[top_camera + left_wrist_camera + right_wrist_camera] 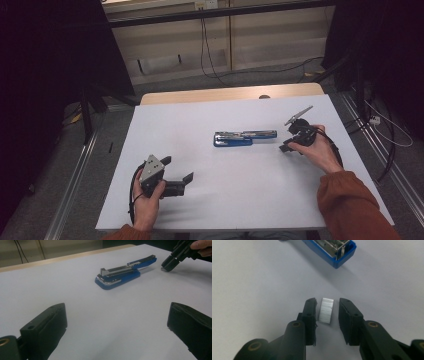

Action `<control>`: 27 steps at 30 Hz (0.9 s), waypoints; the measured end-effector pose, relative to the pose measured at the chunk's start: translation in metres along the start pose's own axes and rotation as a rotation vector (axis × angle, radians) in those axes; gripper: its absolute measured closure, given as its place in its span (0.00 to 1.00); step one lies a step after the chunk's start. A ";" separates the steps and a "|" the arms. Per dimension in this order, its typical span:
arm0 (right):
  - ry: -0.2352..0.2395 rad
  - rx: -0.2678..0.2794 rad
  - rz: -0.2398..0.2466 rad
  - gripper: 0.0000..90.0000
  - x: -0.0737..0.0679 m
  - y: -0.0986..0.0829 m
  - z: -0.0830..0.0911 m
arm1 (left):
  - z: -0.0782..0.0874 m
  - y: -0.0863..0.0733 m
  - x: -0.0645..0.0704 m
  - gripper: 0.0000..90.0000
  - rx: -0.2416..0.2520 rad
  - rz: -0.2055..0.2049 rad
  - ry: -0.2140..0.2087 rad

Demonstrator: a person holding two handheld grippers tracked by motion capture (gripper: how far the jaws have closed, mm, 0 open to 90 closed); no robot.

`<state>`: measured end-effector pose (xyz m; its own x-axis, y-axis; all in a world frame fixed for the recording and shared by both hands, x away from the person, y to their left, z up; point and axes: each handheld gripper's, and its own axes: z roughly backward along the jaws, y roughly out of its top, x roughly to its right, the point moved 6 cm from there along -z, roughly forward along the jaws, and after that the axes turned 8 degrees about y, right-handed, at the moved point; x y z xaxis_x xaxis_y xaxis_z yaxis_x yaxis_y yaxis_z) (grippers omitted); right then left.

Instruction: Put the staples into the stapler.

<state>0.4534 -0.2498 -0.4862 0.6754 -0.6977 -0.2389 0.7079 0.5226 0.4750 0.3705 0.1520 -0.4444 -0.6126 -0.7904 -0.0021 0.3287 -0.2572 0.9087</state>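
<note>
White table [165,130]: staples [325,310] (between right tool [327,312]).

Blue stapler [244,138] with metal upper arm swung open lay flat near centre of the white tabletop [210,200], and a short silvery strip of staples [326,310] lay flat on the same surface just off the stapler's open end, apart from it.
</note>
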 end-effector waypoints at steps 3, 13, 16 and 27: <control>-0.006 -0.003 0.004 0.78 -0.001 0.000 0.000 | 0.000 0.000 0.000 0.03 0.004 0.001 -0.001; -0.039 -0.022 0.027 0.88 -0.002 0.001 -0.001 | 0.000 0.000 0.001 0.03 0.003 0.001 -0.002; -0.047 -0.023 0.030 0.88 -0.002 0.001 -0.001 | 0.000 0.000 0.001 0.03 0.001 0.000 -0.001; -0.045 -0.020 0.027 0.88 -0.002 0.001 -0.001 | 0.000 0.001 0.001 0.04 0.008 0.004 0.002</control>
<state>0.4531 -0.2472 -0.4861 0.6846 -0.7044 -0.1875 0.6938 0.5508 0.4639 0.3699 0.1515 -0.4437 -0.6102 -0.7923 0.0006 0.3250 -0.2497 0.9121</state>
